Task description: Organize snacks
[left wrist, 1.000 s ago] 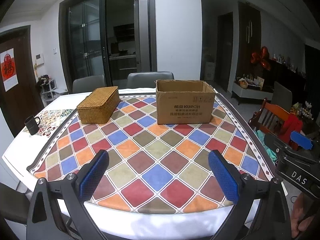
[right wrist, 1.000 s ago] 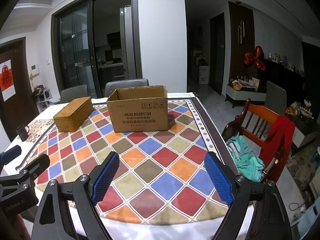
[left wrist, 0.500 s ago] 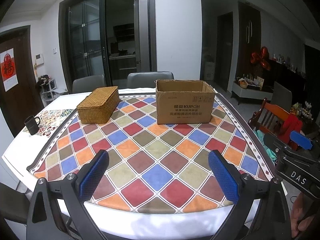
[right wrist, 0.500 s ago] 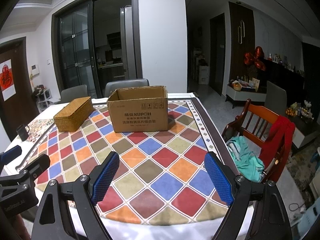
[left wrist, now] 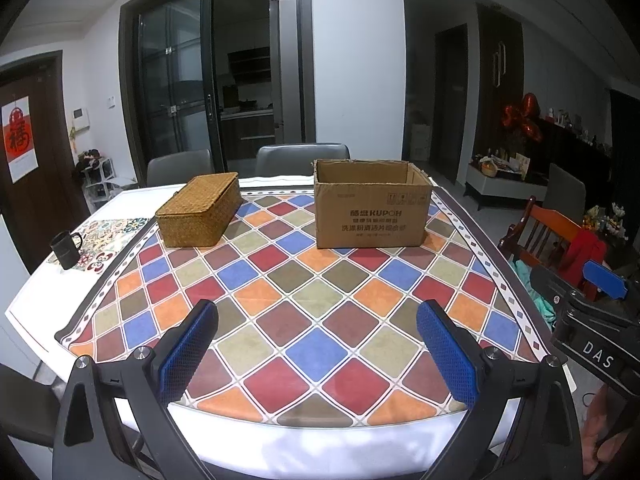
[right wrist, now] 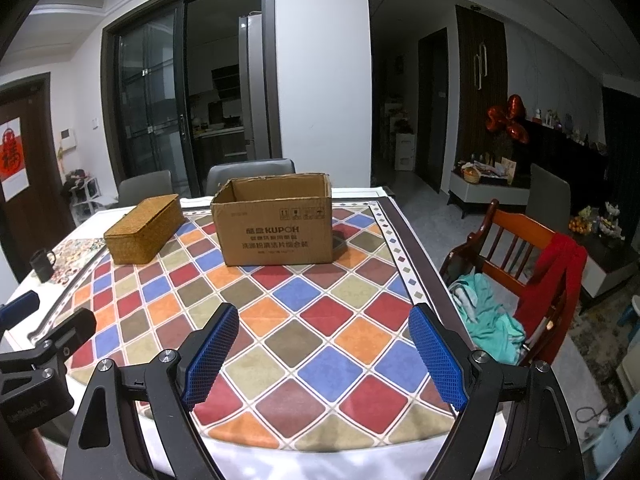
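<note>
An open brown cardboard box [left wrist: 370,210] [right wrist: 276,226] stands at the far side of the table; its inside is hidden from here. To its left lies a closed woven wicker box [left wrist: 198,208] [right wrist: 144,228]. No snacks show in either view. My left gripper [left wrist: 318,336] hovers open over the near edge of the table, nothing between its blue pads. My right gripper [right wrist: 324,330] is open too, empty, beside it on the right. Both are well short of the boxes.
A chequered cloth [left wrist: 304,300] covers the table. A black mug [left wrist: 65,245] stands on a patterned mat at the left edge. Grey chairs [left wrist: 302,158] stand behind the table. A wooden chair [right wrist: 520,264] draped with red and teal cloth is on the right.
</note>
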Tool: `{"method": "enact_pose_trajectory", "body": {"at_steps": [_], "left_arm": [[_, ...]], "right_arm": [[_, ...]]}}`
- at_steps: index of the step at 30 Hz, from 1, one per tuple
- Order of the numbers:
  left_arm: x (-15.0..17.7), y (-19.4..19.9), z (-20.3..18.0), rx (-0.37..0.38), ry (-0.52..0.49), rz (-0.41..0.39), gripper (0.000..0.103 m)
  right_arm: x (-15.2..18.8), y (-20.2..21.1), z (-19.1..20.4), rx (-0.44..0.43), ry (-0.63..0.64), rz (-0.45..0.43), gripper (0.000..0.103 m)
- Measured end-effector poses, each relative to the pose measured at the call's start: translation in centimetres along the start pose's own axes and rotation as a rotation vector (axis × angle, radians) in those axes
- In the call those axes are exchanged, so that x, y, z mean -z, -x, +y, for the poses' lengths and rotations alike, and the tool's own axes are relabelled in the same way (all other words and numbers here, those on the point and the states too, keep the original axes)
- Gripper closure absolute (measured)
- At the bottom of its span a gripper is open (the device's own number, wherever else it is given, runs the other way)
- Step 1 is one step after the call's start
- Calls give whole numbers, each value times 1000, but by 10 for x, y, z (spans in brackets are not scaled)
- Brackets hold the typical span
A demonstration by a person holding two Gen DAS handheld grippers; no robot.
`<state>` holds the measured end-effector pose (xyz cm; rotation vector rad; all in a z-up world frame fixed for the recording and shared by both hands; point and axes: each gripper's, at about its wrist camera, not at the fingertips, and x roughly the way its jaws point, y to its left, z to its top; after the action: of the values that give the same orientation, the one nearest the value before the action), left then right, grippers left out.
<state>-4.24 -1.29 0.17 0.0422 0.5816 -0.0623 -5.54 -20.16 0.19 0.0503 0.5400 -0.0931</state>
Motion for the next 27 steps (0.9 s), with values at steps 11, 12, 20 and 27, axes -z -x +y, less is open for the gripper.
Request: {"method": "enact_pose_trajectory", "body": {"at_steps": [11,12,20,27], "left_arm": [[0,0,1,-4,0,-1,2],[0,0,1,-5,-2,-1,2],[1,0,3,-3,0,2,2],[2,1,4,-2,1,3,2]], "right_arm": [[-1,0,0,3,1,-2,15],[-1,0,0,3,1,-2,15],[-1,0,0,3,1,-2,15],[-1,0,0,3,1,-2,15]]}}
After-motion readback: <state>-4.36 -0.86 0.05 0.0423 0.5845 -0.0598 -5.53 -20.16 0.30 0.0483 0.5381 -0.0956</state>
